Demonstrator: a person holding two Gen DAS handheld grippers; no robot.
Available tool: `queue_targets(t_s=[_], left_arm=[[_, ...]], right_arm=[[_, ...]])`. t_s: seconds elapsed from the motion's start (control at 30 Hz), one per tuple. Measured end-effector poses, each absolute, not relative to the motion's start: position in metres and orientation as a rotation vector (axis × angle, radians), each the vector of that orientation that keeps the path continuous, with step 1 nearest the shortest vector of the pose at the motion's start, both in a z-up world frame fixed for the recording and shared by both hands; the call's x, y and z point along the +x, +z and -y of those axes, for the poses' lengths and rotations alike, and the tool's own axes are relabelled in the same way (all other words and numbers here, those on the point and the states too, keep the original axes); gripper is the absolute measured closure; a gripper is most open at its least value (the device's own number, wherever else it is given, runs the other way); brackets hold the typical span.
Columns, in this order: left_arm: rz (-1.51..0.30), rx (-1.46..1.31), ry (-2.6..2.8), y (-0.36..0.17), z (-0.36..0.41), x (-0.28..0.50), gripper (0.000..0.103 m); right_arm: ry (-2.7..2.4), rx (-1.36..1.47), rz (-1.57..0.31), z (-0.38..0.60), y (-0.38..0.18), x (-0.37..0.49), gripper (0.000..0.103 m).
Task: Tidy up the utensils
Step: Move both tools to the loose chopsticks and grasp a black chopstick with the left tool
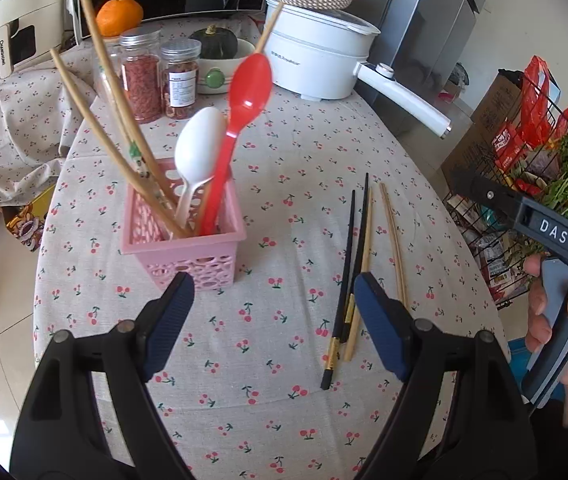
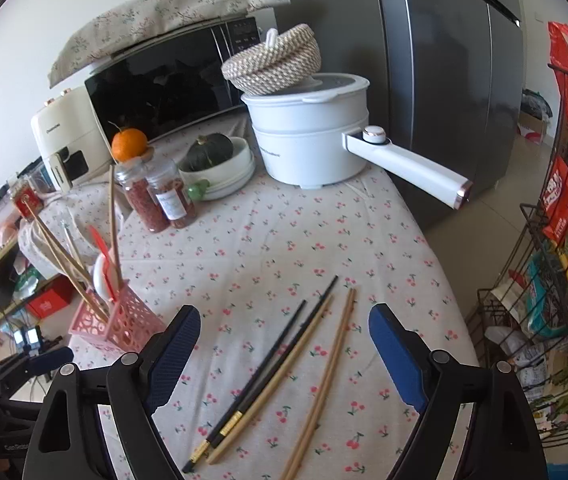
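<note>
From the left wrist view, the left claw (image 1: 274, 312) is spread wide and holds nothing, above the cherry-print worktop (image 1: 284, 152). The pink perforated plastic basket (image 1: 188, 236) already carries spoons and chopsticks.

From the right wrist view, the right claw (image 2: 284, 344) is also spread, over the loose black and bamboo chopsticks (image 2: 284, 364) lying flat. They look light, stiff and smooth; I would pinch them near the middle.

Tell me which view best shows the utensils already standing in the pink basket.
The left wrist view. It faces the pink basket from close by, so the white spoon, red spoon and wooden chopsticks inside are distinct. The right wrist view shows the same basket only at its left edge, small, with the spoons overlapping.
</note>
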State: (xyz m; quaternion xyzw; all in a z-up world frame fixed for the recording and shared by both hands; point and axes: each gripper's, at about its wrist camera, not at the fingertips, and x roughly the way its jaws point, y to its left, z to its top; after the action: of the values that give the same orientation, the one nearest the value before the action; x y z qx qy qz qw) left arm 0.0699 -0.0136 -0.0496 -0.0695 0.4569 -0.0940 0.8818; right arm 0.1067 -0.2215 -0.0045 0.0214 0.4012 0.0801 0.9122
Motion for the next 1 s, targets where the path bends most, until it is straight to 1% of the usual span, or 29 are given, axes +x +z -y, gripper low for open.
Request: queue_targets(t_s=[0.3, 0.43, 0.5, 0.57, 0.6, 0.67, 0.7, 0.73, 0.77, 1.0], left_arm=[[-1.015, -0.017, -0.242, -0.063, 0.079, 0.091, 0.021], [-1.097, 0.0, -0.252, -0.08, 0.097, 0.117, 0.022], [-1.146, -0.03, -0.261, -0.09, 0.103, 0.133, 0.029], [-1.181, -0.039, -0.262, -0.099, 0.11, 0.148, 0.044], [-1.196, -0.041, -0.262, -0.102, 0.113, 0.155, 0.049], [-1.222, -0.047, -0.257, -0.109, 0.118, 0.166, 0.071], [-1.234, -0.048, -0.259, -0.113, 0.119, 0.171, 0.076], [-1.245, -0.047, -0.264, -0.116, 0.122, 0.175, 0.084], [-1.254, -0.045, -0.266, -0.118, 0.124, 0.179, 0.088], [-1.302, 0.012, -0.264, -0.132, 0.139, 0.196, 0.092]], right_arm=[[0.026, 0.05, -1.096, 0.267, -0.051, 0.131, 0.015], [-0.008, 0.117, -1.189, 0.287, -0.073, 0.147, 0.015], [-0.037, 0.115, -1.209, 0.294, -0.081, 0.154, 0.015], [-0.058, 0.107, -1.233, 0.299, -0.089, 0.16, 0.015], [-0.061, 0.109, -1.244, 0.301, -0.093, 0.163, 0.015], [-0.06, 0.118, -1.264, 0.305, -0.098, 0.166, 0.015], [-0.057, 0.121, -1.27, 0.306, -0.1, 0.168, 0.015], [-0.054, 0.123, -1.273, 0.307, -0.1, 0.169, 0.015], [-0.05, 0.123, -1.274, 0.307, -0.101, 0.17, 0.015], [-0.022, 0.127, -1.274, 0.305, -0.099, 0.173, 0.015]])
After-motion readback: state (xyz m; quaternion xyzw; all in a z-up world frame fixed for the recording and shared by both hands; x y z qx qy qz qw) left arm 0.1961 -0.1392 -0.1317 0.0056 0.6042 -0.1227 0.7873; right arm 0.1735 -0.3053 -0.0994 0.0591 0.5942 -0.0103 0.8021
